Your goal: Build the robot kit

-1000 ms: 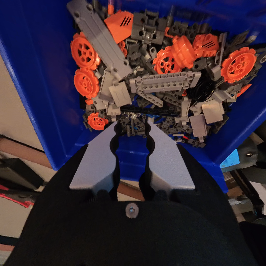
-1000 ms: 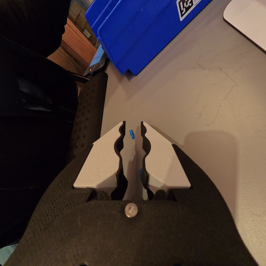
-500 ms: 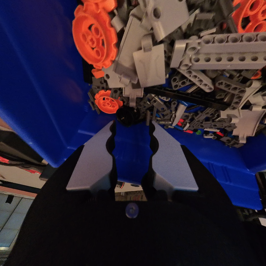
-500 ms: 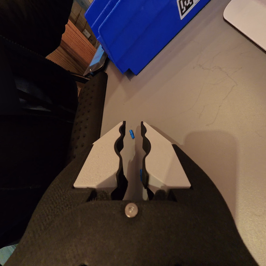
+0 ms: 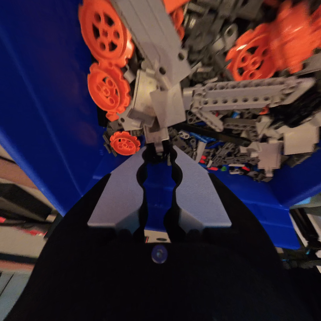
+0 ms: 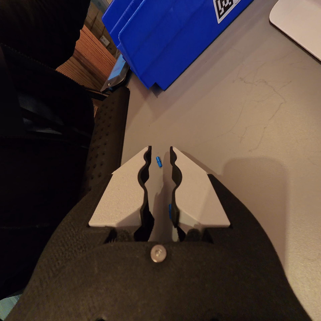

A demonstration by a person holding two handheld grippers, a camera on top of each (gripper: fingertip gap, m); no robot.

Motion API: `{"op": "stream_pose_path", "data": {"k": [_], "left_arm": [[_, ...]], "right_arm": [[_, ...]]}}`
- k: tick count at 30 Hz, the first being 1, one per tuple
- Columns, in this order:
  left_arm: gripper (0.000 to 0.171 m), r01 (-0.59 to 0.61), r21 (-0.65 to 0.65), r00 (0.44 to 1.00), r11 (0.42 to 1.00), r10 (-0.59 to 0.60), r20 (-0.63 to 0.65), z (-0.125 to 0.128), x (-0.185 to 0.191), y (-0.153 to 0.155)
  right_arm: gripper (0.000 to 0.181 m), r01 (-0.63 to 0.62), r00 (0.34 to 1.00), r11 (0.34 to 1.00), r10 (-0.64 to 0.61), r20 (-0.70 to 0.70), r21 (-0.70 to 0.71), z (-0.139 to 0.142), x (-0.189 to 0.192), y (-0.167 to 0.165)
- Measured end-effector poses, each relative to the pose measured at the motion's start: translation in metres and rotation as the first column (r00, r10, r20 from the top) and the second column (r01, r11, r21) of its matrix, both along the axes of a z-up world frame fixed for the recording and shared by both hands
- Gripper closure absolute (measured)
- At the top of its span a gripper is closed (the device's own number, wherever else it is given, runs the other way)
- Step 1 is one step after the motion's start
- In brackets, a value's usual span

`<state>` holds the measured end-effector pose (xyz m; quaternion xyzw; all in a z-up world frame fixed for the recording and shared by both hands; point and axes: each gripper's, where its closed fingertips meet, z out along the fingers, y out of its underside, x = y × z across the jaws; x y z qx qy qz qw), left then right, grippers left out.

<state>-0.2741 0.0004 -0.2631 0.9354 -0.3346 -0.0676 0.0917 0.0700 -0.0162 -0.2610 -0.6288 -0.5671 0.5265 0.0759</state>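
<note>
In the left wrist view my left gripper [image 5: 159, 149] is inside a blue bin [image 5: 52, 104] full of building parts. Its jaws are narrowed on a small black round part [image 5: 155, 156] at the near edge of the pile, under a grey tabbed panel [image 5: 156, 137] and right of a small orange gear [image 5: 125, 143]. In the right wrist view my right gripper [image 6: 160, 147] rests low over a grey table [image 6: 225, 121], jaws a little apart and holding nothing. A small blue pin [image 6: 158, 161] lies on the table between the fingertips. A second blue pin [image 6: 169, 211] shows by the right finger's inner edge.
The pile holds large orange gears [image 5: 104, 34], a long grey holed beam [image 5: 243, 97] and a grey plate [image 5: 152, 34]. In the right wrist view the blue bin [image 6: 165, 43] stands ahead, a white flat object [image 6: 298, 26] far right, a black perforated armrest [image 6: 107, 139] left. Tip to tip, the grippers are about 35 centimetres apart.
The left gripper pushed into the bin, its jaws narrowed around the black round part, and it has now drawn back a little. The right gripper has not moved.
</note>
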Motion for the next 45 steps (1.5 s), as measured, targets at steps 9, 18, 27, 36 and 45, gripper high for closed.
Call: {"op": "stream_pose_path", "data": {"k": [9, 18, 27, 36, 45], "left_arm": [[0.146, 0.07, 0.043, 0.965, 0.997, -0.079, 0.25, 0.023, 0.055, 0.004], [0.133, 0.05, 0.103, 0.959, 0.993, -0.076, 0.273, 0.044, 0.043, 0.002], [0.131, -0.064, 0.163, 0.996, 0.985, 0.053, 0.074, 0.031, -0.025, 0.009], [0.118, 0.008, 0.057, 0.992, 0.998, -0.001, -0.126, -0.006, -0.037, 0.013], [0.134, 0.004, -0.02, 0.981, 1.0, -0.008, -0.196, -0.025, -0.049, 0.01]], "right_arm": [[0.162, 0.0, 1.0, 1.0, 0.0, -0.003, 0.0, 0.001, 0.0, 0.0], [0.162, 0.0, 1.0, 1.0, 0.0, -0.006, 0.001, 0.002, 0.0, 0.0], [0.162, 0.0, 1.0, 1.0, 0.0, -0.004, 0.002, 0.001, 0.0, 0.0], [0.162, 0.0, 1.0, 1.0, 0.0, -0.004, -0.003, 0.001, 0.0, 0.001], [0.162, 0.0, 1.0, 1.0, 0.0, -0.014, 0.002, 0.004, 0.0, 0.0]]}}
